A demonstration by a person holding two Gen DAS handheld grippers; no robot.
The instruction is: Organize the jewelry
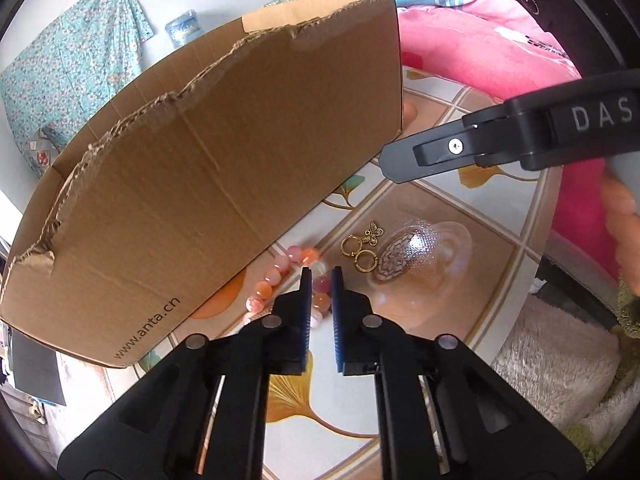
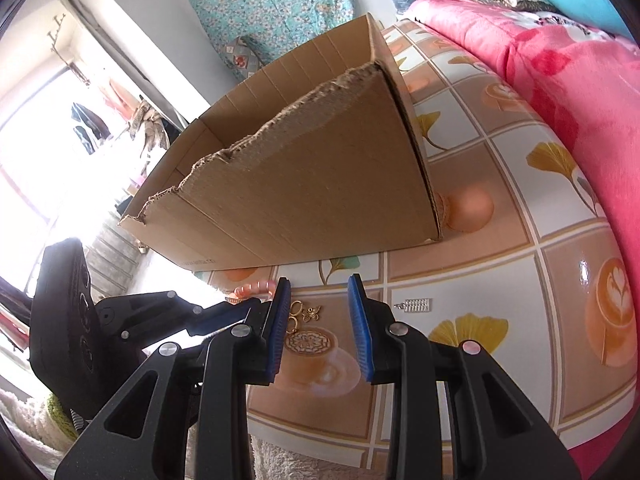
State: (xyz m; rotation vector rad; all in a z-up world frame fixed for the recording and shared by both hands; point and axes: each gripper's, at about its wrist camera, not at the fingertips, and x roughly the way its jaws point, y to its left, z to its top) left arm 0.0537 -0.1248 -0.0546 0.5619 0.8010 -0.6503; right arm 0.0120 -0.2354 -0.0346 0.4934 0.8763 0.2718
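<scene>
A pink and orange bead bracelet (image 1: 276, 280) lies on the patterned table by the foot of a torn cardboard box (image 1: 200, 160). My left gripper (image 1: 321, 274) has its blue pads pressed on one bead of the bracelet. The same gripper (image 2: 240, 312) shows low on the left in the right wrist view, next to the bracelet (image 2: 254, 288). Gold hoop earrings with a butterfly charm (image 1: 362, 250) lie just right of the beads. My right gripper (image 2: 319, 280) hangs open over the earrings (image 2: 298, 316), nothing between its pads. One of its fingers (image 1: 400, 164) reaches in from the right.
The box (image 2: 300, 184) is open at the top and fills the left and back of the table (image 2: 460, 280). A small silver piece (image 2: 416, 305) lies to the right of the earrings. A pink quilt (image 2: 560, 80) borders the table on the right. A pale fluffy rug (image 1: 552, 360) lies below the table edge.
</scene>
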